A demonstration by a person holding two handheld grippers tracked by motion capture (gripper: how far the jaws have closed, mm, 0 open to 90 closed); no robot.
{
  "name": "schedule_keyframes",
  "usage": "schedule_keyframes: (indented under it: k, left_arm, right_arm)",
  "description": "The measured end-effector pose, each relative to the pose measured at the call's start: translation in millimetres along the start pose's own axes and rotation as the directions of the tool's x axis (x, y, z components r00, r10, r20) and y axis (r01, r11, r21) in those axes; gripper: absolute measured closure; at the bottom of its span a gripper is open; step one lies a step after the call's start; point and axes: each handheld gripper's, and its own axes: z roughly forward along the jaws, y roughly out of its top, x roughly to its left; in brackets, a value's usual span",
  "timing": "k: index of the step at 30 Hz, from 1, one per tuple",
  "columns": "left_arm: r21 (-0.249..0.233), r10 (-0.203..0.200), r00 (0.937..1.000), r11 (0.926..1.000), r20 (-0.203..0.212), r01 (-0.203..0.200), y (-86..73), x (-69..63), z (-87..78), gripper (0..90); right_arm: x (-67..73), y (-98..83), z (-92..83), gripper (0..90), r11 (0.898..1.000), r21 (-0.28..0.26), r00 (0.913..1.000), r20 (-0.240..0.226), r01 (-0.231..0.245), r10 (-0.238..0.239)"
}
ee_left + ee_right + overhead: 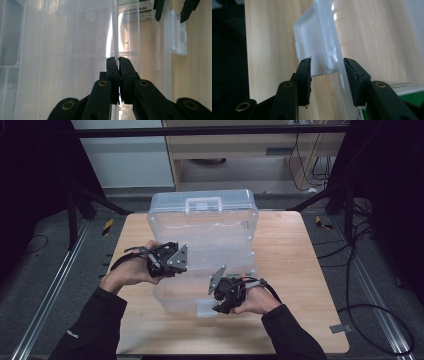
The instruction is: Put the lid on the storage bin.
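Note:
A clear plastic case (202, 222) stands open on the wooden table (295, 270), its lid with the handle raised at the back. My left gripper (176, 264) is at the base's left side. In the left gripper view it (117, 61) is shut on a thin clear wall (115, 37) of the case. My right gripper (220, 299) is at the base's front edge. Its jaws (327, 65) straddle the white latch (317, 45) and the front wall, with the pads against them. The left gripper view shows that latch (178, 35) with the right gripper's tips (173, 11) beside it.
A printed label with a green band (409, 91) lies inside the case near the front wall. Bare table lies to the right and in front of the case. Cables (370, 310) run over the floor at the right, and black frame bars stand behind the table.

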Motion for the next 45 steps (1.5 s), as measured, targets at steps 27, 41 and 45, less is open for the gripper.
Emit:
schedule_keyframes:
  k: [27,41,45]
  left_arm:
    - [0.008,-0.011,0.9999,0.9999,-0.007,0.011,1.3,-1.5,0.7,85.8]
    - [0.007,-0.012,0.9999,0.9999,0.008,0.012,1.0,-6.0,2.7,85.6]
    - [0.008,-0.007,0.9998,0.9999,0.018,0.007,0.7,-7.5,3.5,85.5]
  right_arm:
    - [-0.9,-63.7,-73.1,90.0,0.853,-0.454,0.9320,0.117,-0.257,0.343]
    - [-15.7,-67.5,-105.1,90.0,0.675,-0.694,0.8720,0.141,-0.250,0.469]
    - [-31.9,-69.4,-109.2,89.8,0.640,-0.717,0.8327,0.154,-0.276,0.532]
